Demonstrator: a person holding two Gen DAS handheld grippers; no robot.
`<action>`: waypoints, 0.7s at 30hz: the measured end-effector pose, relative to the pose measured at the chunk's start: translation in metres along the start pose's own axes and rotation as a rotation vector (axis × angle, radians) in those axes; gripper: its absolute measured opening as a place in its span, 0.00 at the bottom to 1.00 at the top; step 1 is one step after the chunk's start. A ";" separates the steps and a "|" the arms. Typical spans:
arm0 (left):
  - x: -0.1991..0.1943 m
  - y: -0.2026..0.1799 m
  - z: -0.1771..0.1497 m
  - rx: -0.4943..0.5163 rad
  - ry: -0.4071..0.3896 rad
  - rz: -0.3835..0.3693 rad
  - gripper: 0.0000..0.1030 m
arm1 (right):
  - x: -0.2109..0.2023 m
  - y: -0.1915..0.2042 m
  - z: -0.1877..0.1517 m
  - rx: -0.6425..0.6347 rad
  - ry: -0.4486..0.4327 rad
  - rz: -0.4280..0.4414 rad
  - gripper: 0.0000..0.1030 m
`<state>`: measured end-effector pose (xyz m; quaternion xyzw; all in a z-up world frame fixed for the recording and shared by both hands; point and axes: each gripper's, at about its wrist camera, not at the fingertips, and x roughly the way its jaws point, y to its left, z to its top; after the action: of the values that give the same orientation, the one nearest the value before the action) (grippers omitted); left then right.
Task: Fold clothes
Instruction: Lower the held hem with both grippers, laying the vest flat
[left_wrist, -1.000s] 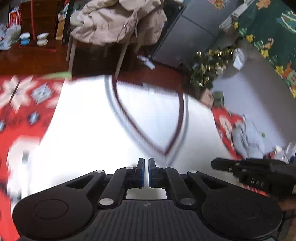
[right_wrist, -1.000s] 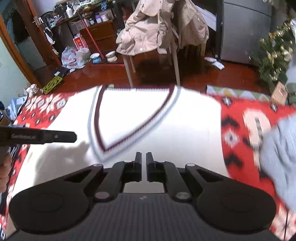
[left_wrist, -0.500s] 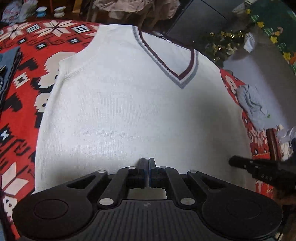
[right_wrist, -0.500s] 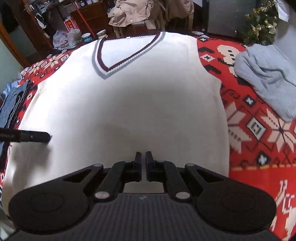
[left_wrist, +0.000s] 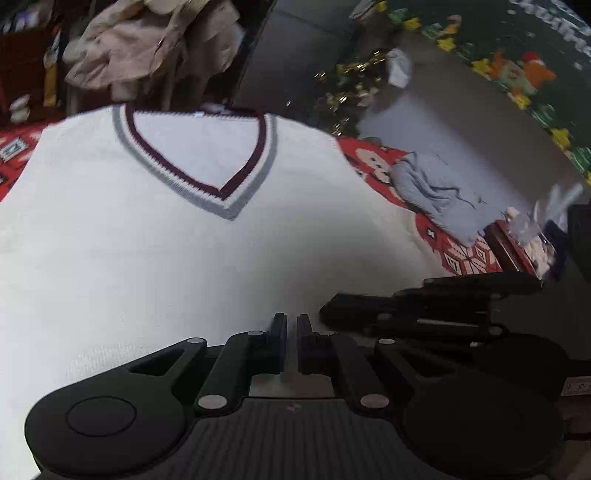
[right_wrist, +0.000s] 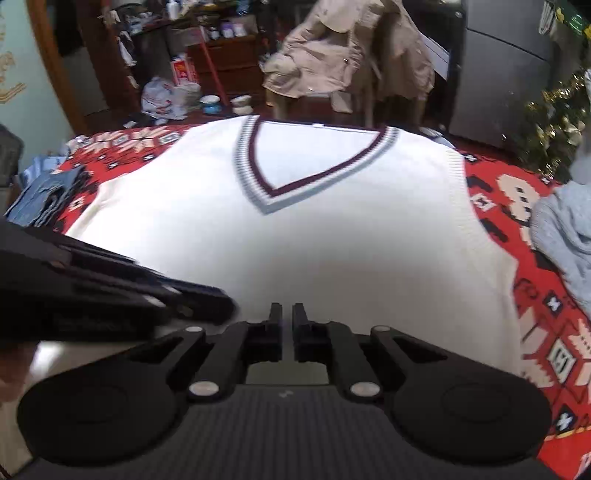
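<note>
A white knitted V-neck vest (left_wrist: 155, 240) with a maroon and grey ribbed collar fills the middle of both views, spread flat over a red patterned woven blanket (right_wrist: 546, 310). Its knit is fine and smooth, with ribbed armhole edges visible at the right of the right wrist view. A crumpled pale grey-blue sweater (left_wrist: 432, 192) lies at the right of the frame on the blanket. The left gripper (left_wrist: 291, 332) sits at the lower centre over the vest's hem area, jaws nearly together with a narrow slit between them; whether they pinch fabric cannot be told. The right gripper (right_wrist: 287, 321) shows the same narrow gap, just beside the left one.
</note>
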<state>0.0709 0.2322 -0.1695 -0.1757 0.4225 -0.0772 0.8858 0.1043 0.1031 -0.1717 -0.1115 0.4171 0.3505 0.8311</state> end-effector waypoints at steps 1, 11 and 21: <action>-0.002 0.000 -0.003 0.002 -0.003 0.002 0.04 | -0.002 0.004 -0.004 -0.015 -0.012 -0.006 0.06; -0.047 -0.009 -0.062 0.004 -0.061 0.079 0.04 | -0.050 0.015 -0.065 0.056 -0.049 -0.031 0.15; -0.119 -0.012 -0.144 -0.029 -0.031 0.154 0.04 | -0.128 0.000 -0.148 0.153 -0.026 0.012 0.21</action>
<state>-0.1154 0.2194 -0.1625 -0.1567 0.4222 -0.0002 0.8928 -0.0383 -0.0301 -0.1660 -0.0405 0.4324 0.3240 0.8405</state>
